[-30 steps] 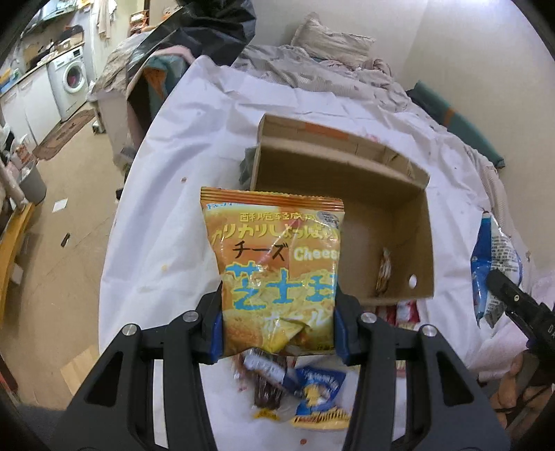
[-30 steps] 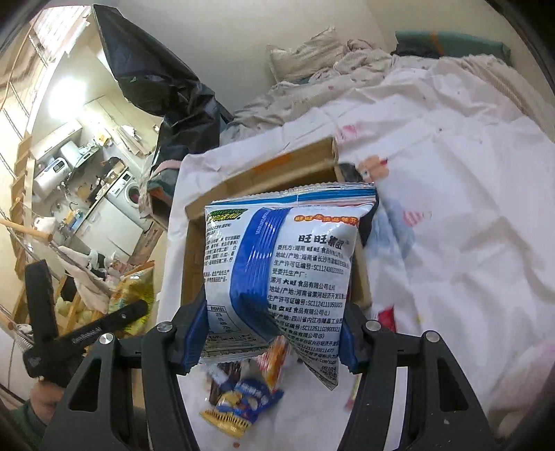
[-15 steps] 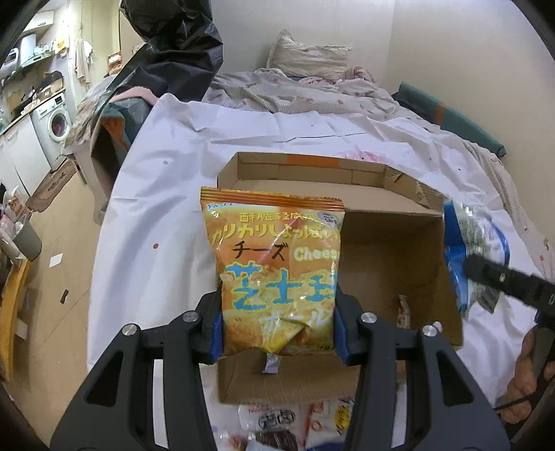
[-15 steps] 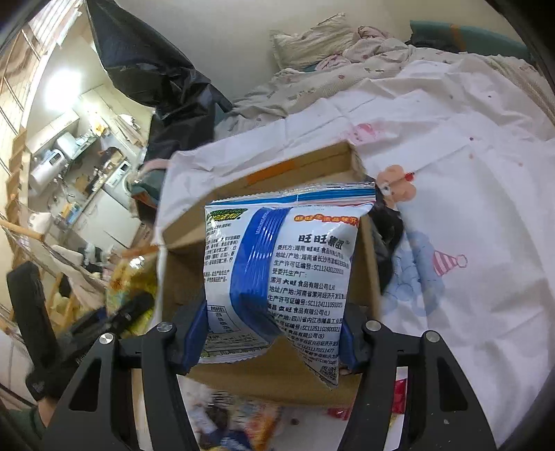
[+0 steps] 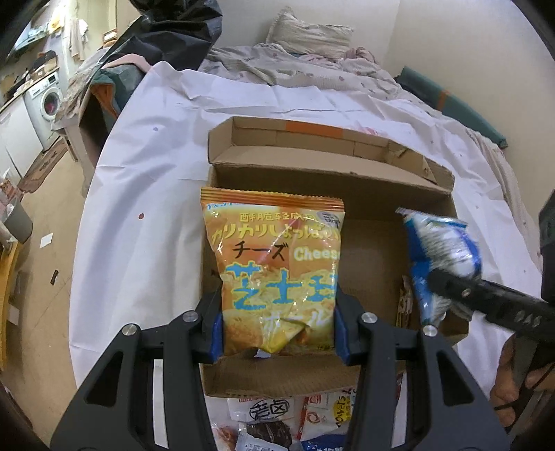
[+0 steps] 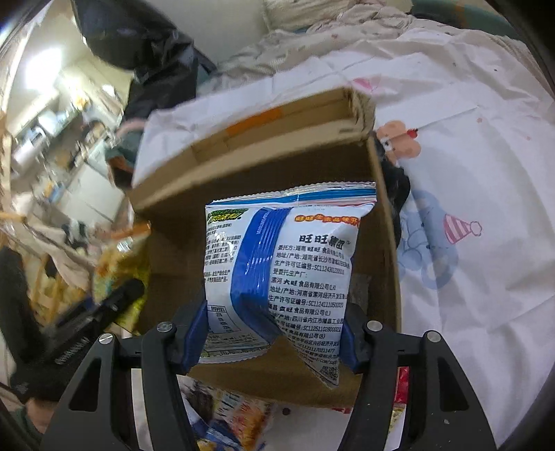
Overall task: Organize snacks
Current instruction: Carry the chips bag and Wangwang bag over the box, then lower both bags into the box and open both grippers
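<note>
Nearest in the left wrist view: left hand-held gripper (image 5: 279, 333), black with blue pads, clamped partway closed on the lower sides of a yellow-orange crinkled snack bag (image 5: 277, 270), upright between the pads. Readable on its front: "Cheese", Japanese "チーズ", large blue characters below. Bag held over the near left part of an open brown cardboard box (image 5: 374, 194).

Nearest in the right wrist view: right hand-held gripper (image 6: 274, 334), same build, closed about halfway on the bottom of a blue-and-white foil snack bag (image 6: 284, 274), back face to the camera. Small Chinese print there, "旺旺" among it, plus a nutrition table at lower left; finer lines too small to read. Bag held over the right side of the same box.

Just before the near edge of the box, a loose pile of small snack packets (image 5: 295, 416) on a white sheet (image 5: 138, 194); one white packet with black characters in an oval, another with sideways yellow lettering, not legible.

Box with its flap folded back at the far side, a strip of orange tape on it. Sheet printed with cartoon bears and a striped party hat (image 6: 461, 227), spread over a bed. Farther off, rumpled bedding and a pillow (image 5: 308, 34) against a pale wall, black plastic bag (image 5: 173, 31) at the far left corner, washing machine (image 5: 47, 100) beyond on a tan floor.
</note>
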Action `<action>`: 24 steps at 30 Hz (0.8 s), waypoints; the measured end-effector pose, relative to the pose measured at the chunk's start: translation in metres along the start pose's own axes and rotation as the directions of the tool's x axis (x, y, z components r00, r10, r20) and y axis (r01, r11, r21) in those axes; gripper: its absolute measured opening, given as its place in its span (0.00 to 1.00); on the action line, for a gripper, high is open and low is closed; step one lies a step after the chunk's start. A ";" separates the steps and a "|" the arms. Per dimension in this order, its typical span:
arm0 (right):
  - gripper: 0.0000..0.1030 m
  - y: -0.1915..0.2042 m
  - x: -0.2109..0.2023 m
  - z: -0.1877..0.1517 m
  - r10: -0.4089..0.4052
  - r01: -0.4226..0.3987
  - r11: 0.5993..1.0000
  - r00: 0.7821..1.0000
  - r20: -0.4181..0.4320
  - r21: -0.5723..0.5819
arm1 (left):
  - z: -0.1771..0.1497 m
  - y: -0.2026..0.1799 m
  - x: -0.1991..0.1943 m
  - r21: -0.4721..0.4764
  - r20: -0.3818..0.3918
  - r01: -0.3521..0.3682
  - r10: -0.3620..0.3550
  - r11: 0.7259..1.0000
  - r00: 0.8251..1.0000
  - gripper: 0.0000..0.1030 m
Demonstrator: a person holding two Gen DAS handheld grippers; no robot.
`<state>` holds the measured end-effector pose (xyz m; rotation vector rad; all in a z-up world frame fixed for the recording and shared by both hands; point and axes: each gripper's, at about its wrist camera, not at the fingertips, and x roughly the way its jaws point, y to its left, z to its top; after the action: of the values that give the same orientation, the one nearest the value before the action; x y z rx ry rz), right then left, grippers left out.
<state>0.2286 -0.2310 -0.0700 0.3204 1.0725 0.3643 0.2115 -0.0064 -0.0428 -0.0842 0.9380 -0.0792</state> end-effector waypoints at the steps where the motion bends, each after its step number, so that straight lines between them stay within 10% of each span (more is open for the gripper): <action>1: 0.62 -0.001 0.003 -0.001 0.001 -0.001 1.000 1.000 -0.010 0.002 | 0.000 0.000 0.001 -0.002 -0.005 -0.001 0.001 1.000 1.000 0.43; 14: 0.66 -0.004 0.015 -0.004 0.019 -0.017 1.000 0.997 -0.078 0.019 | -0.011 -0.007 0.016 0.017 -0.096 -0.019 0.020 1.000 0.995 0.46; 24: 0.82 0.003 0.009 -0.003 -0.019 0.018 1.000 0.999 -0.039 -0.021 | -0.012 -0.001 0.008 -0.012 -0.056 -0.028 0.027 1.000 0.998 0.82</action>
<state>0.2293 -0.2237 -0.0775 0.2859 1.1083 0.3659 0.2062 -0.0086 -0.0565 -0.0814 0.9949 -0.0500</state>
